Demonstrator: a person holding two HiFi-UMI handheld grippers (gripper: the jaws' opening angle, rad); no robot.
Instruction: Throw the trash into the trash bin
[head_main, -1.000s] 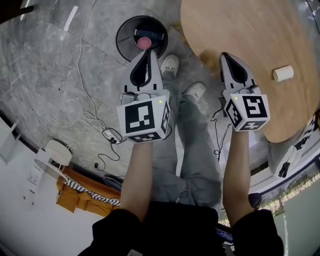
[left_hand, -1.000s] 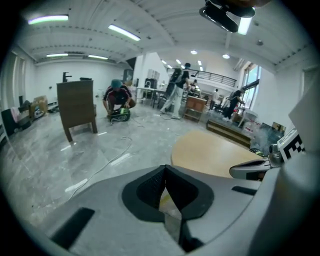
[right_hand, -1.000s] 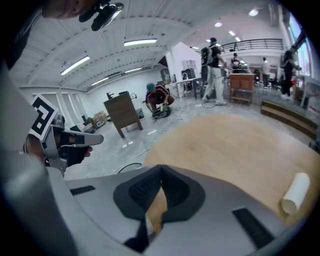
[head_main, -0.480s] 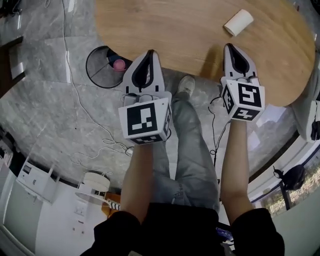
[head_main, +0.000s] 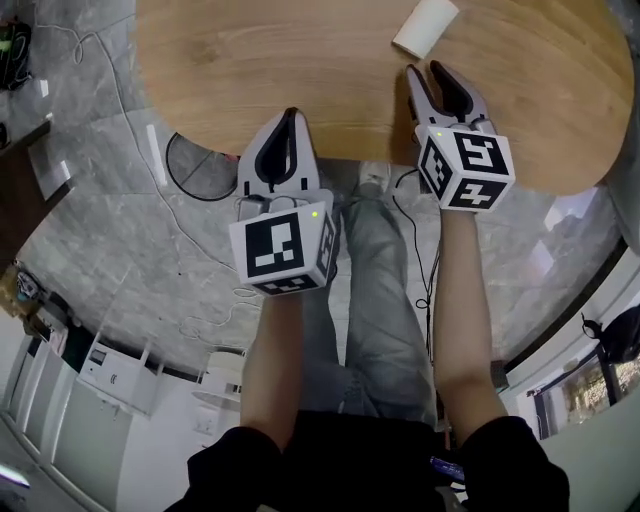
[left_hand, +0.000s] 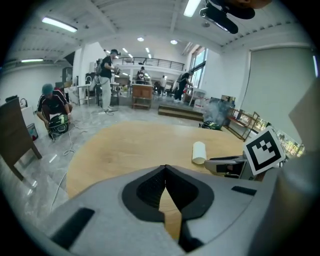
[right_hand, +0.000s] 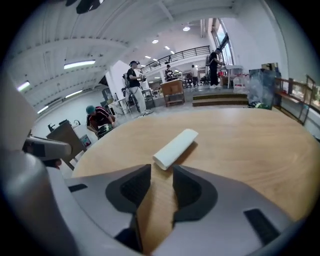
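Round wooden table (head_main: 300, 70) held a white paper roll (head_main: 424, 27) just beyond the right hand-held gripper (head_main: 428, 72), whose empty jaws had just been opening; a nudge might roll it away.

Paper roll (head_main: 425, 27) lies on table (head_main: 300, 70), bin (head_main: 175, 178) partly beneath it.

Showing bare wood over nearly the whole table (head_main: 250, 60), from near edge to far edge, and giving a gripper free passage almost anywhere. Meeting only one obstacle there, a roll (head_main: 425, 27) lying flat right of the middle, well in from the far edge. Holding the right gripper (head_main: 428, 72) just short of that roll, jaws just now opening, with nothing between them. Hovering the left gripper (head_main: 290, 112) over the near edge, jaws together, facing open wood. Half covering the bin (head_main: 176, 188) with the near left edge, leaving only its outer part open from above.
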